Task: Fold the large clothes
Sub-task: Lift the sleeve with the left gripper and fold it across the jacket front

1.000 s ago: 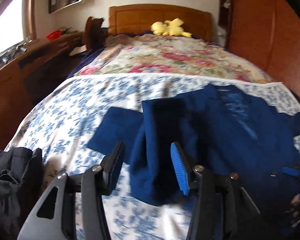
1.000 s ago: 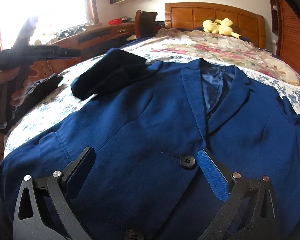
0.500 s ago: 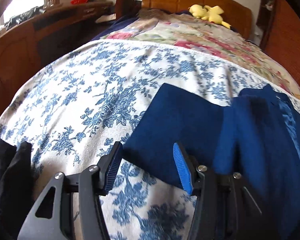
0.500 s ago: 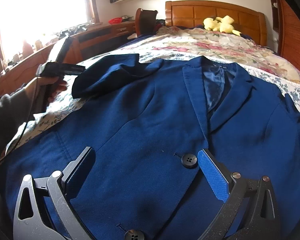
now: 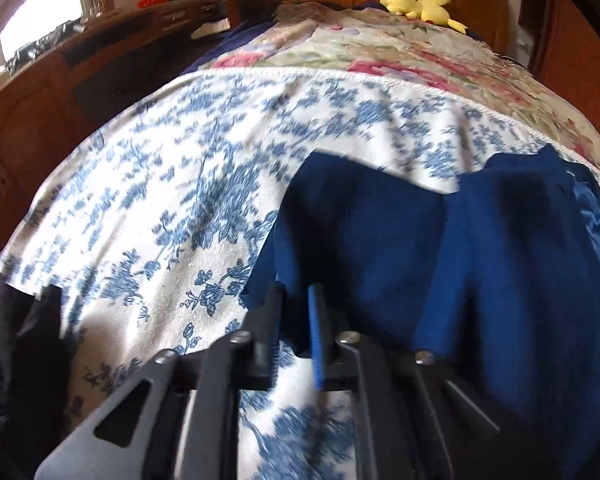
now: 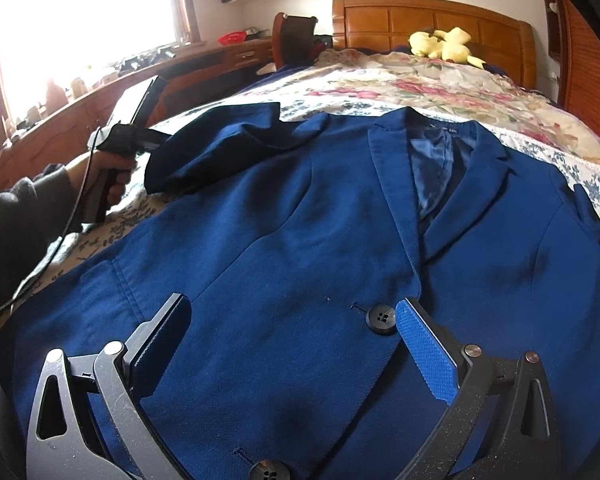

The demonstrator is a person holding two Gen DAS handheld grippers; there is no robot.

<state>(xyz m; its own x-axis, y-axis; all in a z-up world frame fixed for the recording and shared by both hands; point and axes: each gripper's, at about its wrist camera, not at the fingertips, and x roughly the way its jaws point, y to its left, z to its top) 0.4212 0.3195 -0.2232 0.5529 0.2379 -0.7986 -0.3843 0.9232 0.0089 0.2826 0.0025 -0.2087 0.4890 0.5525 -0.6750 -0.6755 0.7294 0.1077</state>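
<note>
The left hand-held gripper [image 5: 296,300] has just closed tight on the near end of the blue jacket's [image 6: 300,240] sleeve [image 5: 360,240], while the right hand-held gripper [image 6: 292,320] hangs wide open, holding nothing, above the jacket's front.

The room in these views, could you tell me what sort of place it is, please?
Most likely a home bedroom: a bed with a wooden headboard, a floral bedspread and a yellow plush toy.
</note>
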